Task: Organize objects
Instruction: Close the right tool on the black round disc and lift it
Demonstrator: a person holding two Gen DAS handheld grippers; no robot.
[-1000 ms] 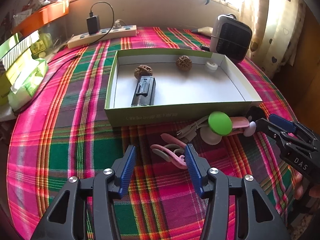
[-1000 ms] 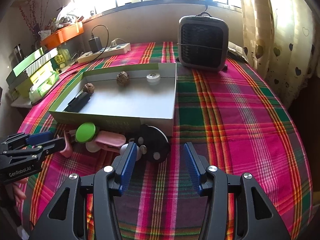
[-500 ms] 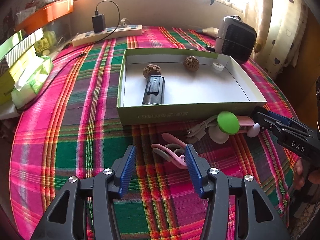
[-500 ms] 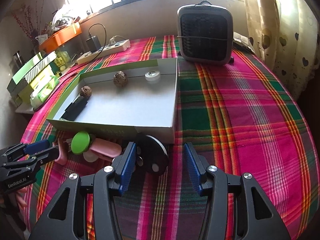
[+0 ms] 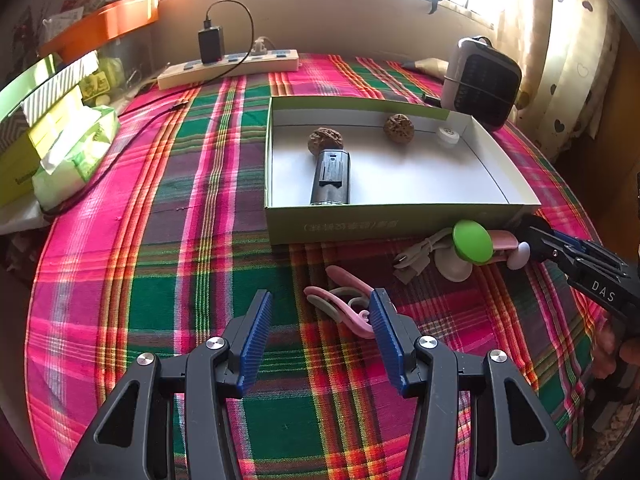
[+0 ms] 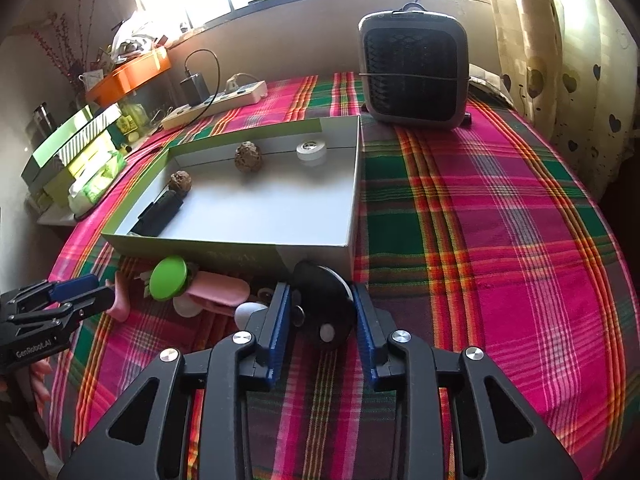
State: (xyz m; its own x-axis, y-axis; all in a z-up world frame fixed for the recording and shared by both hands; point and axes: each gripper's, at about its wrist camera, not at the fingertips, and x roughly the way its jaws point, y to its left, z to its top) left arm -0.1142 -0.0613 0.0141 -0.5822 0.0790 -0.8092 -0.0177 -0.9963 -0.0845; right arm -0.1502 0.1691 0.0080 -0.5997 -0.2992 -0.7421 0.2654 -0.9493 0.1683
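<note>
A shallow green-edged box holds two walnuts, a black device and a small white round thing. In front of it lie a green-capped thing, a pink case, a grey cable and a pink clip. My left gripper is open, the pink clip by its right finger. My right gripper has its jaws around a black round disc, not closed on it.
A grey fan heater stands behind the box on the plaid cloth. A power strip with a charger lies at the back. Green boxes and a tissue pack sit at the left edge. A curtain hangs on the right.
My right gripper has moved forward so its fingers now sit on both sides of the black disc and have narrowed. My left gripper has drifted left, still open.
</note>
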